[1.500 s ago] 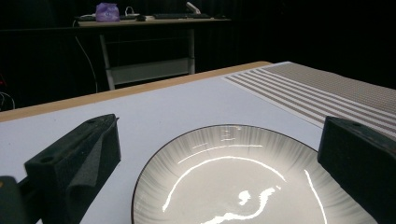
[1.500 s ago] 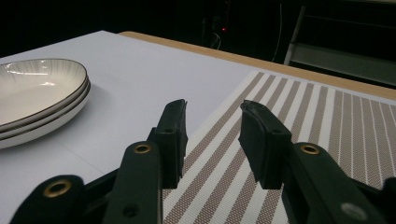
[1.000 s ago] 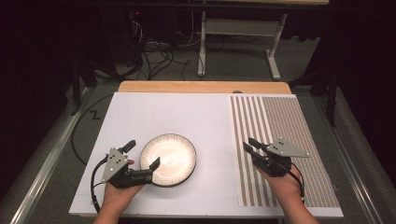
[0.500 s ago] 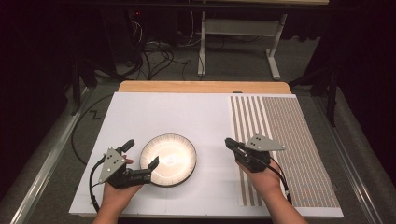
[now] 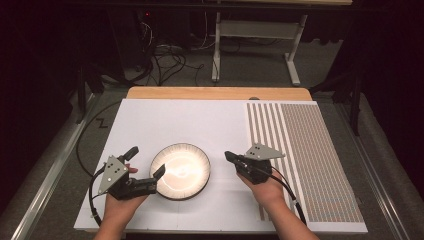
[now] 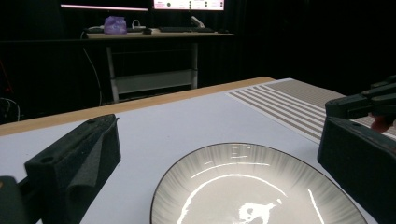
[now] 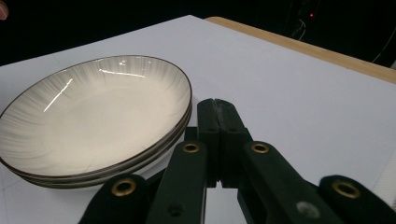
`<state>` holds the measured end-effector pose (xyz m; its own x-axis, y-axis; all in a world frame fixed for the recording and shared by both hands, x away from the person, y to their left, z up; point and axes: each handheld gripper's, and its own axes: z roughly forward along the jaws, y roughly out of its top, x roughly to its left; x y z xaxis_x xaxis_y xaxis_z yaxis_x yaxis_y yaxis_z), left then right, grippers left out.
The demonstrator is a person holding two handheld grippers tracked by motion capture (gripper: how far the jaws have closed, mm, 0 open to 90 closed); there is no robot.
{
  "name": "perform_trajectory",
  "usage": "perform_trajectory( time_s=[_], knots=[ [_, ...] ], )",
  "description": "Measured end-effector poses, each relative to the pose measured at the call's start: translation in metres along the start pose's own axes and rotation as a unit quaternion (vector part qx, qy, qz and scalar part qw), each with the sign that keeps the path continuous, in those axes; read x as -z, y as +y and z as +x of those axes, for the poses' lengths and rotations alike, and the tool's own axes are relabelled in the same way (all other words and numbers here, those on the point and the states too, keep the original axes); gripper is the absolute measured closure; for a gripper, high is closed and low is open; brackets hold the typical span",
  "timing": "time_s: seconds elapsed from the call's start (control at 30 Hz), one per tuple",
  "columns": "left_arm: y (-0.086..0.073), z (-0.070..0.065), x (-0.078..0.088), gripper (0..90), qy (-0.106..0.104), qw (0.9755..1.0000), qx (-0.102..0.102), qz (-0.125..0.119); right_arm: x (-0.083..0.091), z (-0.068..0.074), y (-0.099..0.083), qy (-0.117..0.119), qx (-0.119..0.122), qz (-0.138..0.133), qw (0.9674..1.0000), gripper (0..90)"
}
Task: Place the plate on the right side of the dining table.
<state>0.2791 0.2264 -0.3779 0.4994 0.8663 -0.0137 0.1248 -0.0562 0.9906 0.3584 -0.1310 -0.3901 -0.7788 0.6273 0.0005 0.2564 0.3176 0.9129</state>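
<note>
Two hand-held grippers flanking stacked plates

Stacked on white tabletop [image 5: 200, 120], toward near edge: plates [image 5: 181, 170], pale with dark rims, at least two judging by right gripper view. Left hand-held gripper [image 5: 146, 168] spread wide at stack's left, one jaw at near-left rim, other farther out, nothing between them. Right hand-held gripper [image 5: 228, 156] pressed closed and empty, tip pointing at stack's right rim, just beside it, not touching.
</note>
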Motion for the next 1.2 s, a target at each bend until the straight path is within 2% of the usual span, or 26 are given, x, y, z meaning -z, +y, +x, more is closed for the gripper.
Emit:
perform_trajectory(
  time_s=[0.3,0.63,0.8,1.2],
  knots=[
    [0.009,0.0,0.004,0.2,0.003,0.9999,0.003,-0.012,-0.016,0.01,-0.002,0.015,0.007,0.03,0.9994,90.0],
    [0.009,-0.001,0.003,0.2,0.0,1.0,0.003,-0.009,-0.027,0.025,-0.016,0.036,0.023,0.052,0.9977,90.0],
    [0.01,-0.003,0.005,0.2,-0.001,0.9999,0.004,-0.013,-0.03,0.028,-0.017,0.04,0.021,0.047,0.9979,90.0],
    [0.008,-0.001,0.004,0.2,-0.001,0.9999,0.006,-0.009,-0.032,0.031,-0.017,0.045,0.035,0.055,0.9969,90.0]
  ],
)
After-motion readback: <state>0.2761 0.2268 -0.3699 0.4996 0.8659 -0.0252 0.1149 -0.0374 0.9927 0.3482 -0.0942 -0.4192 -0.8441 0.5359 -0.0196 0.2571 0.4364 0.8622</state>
